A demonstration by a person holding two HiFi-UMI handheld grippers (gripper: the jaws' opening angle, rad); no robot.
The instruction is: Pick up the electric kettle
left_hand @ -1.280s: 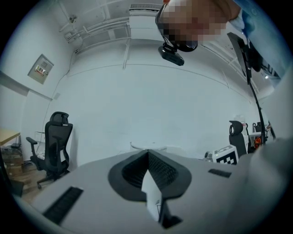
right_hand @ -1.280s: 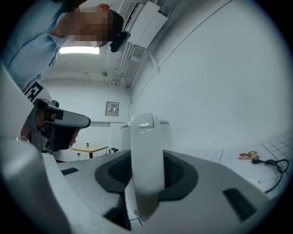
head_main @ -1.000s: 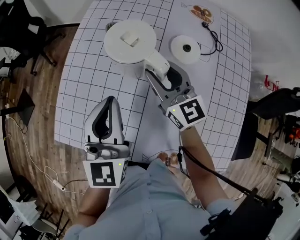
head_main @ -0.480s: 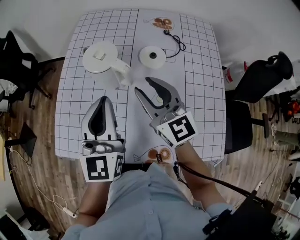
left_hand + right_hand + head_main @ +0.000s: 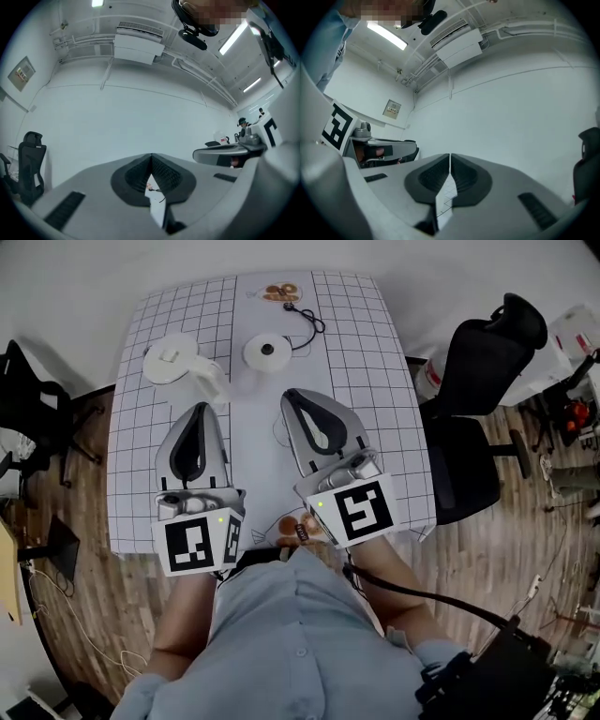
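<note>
The white electric kettle (image 5: 169, 359) stands at the far left of the gridded table (image 5: 375, 381), its handle (image 5: 214, 382) pointing toward me. Its round white power base (image 5: 267, 351) lies to its right, with a black cord (image 5: 309, 322). My left gripper (image 5: 195, 407) hangs above the table, nearer me than the kettle, shut and empty. My right gripper (image 5: 291, 393) hangs beside it, also shut and empty, nearer me than the base. In both gripper views the jaws meet at the tip, left gripper (image 5: 151, 155) and right gripper (image 5: 450, 154), and point at a white wall.
A black office chair (image 5: 483, 362) stands right of the table. Small printed pictures lie at the far edge (image 5: 279, 292) and the near edge (image 5: 298, 526). Wooden floor surrounds the table. An air conditioner (image 5: 138, 44) hangs on the wall.
The right gripper has left the kettle's handle, pulled back toward me, risen and shut empty. The left gripper rose and drew back too. The kettle stays on the table.
</note>
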